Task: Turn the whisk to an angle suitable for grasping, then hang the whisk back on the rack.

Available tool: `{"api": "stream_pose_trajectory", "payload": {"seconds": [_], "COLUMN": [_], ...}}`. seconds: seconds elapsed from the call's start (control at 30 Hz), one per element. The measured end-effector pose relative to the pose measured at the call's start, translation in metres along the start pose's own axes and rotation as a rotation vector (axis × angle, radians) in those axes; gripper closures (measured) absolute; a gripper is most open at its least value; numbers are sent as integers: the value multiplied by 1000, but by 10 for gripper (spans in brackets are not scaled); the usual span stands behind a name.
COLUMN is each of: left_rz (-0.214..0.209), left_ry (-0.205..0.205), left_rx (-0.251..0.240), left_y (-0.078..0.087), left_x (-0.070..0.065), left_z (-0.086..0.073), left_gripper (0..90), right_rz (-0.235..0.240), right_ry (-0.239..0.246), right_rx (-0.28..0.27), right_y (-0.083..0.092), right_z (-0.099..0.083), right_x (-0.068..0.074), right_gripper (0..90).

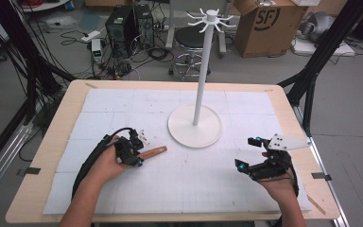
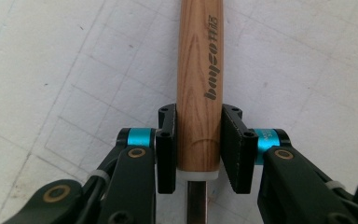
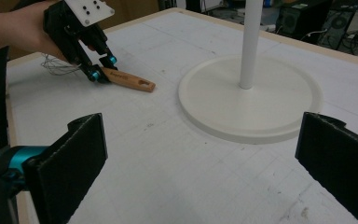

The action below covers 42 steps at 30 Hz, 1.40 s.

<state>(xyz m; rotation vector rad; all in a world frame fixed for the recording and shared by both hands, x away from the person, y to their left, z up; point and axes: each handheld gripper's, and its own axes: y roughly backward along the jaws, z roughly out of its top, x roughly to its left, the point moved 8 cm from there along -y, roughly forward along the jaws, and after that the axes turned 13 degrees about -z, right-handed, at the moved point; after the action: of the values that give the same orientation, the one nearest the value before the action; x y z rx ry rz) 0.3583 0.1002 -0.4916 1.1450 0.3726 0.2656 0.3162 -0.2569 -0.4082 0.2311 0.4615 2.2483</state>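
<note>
A tool with a light wooden handle (image 1: pixel 155 151) lies on the white gridded mat (image 1: pixel 123 109), left of centre. My left gripper (image 1: pixel 138 152) is shut on the handle's near end. In the left gripper view both black pads (image 2: pixel 167 149) press the sides of the handle (image 2: pixel 199 70), just above its white collar and metal shank (image 2: pixel 196 200). The right gripper view has that left gripper (image 3: pixel 101 70) on the handle (image 3: pixel 128 80), with thin wires beside the hand. My right gripper (image 1: pixel 246 152) rests at the right, open and holding nothing, its jaws (image 3: pixel 200 135) wide apart.
A white hook stand with a round base (image 1: pixel 194 126) and a tall pole (image 1: pixel 202 71) rises mid-table, between the two grippers. The wooden table edge (image 1: pixel 52 142) frames the mat. Beyond the table are a stool (image 1: pixel 191 40), a computer tower (image 1: pixel 120 23) and a cardboard box (image 1: pixel 267 26).
</note>
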Motion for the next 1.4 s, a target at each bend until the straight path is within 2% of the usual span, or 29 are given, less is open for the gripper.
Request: {"api": "stream_pose_trajectory", "payload": {"seconds": [0.13, 0.23, 0.33, 0.5, 0.67, 0.9, 0.97, 1.1, 1.2, 1.3, 1.33, 1.4], "left_rz": [4, -22, -34, -30, -21, -31, -17, -15, -27, -57, -79, -84], "left_ry": [15, 21, 12, -14, -30, -46, -56, -77, -91, -83, -82, -82], "left_rx": [-43, -99, -134, -169, -196, -252, -271, -302, -323, -375, -412, -427], "left_y": [7, 14, 22, 34, 45, 61, 66, 75, 80, 85, 88, 91], "left_x": [0, -3, -8, -12, -17, -21, -21, -24, -26, -30, -32, -33], "left_z": [0, 2, 4, 9, 13, 20, 23, 26, 30, 34, 38, 40], "left_gripper": [697, 697, 698, 698, 699, 700, 700, 701, 701, 701, 701, 701], "right_rz": [1, 3, 3, 1, 1, 8, 6, 3, 5, 7, 7, 9], "right_ry": [-1, -2, -1, 4, -1, -2, 1, -1, 0, -1, 3, 7], "right_rx": [1, 2, 1, 13, 1, 9, 8, 10, 12, 12, 7, 8], "right_y": [-1, -1, -3, -5, -3, -4, -4, -4, -5, -4, -4, -5], "right_z": [0, 0, 3, 1, 2, 1, 1, 1, 1, 1, 2, 2], "right_x": [0, 1, 1, 1, 1, 2, 2, 2, 3, 4, 4, 5], "right_gripper": [8, 7, 7, 8, 8, 7, 7, 8, 8, 7, 8, 8]}}
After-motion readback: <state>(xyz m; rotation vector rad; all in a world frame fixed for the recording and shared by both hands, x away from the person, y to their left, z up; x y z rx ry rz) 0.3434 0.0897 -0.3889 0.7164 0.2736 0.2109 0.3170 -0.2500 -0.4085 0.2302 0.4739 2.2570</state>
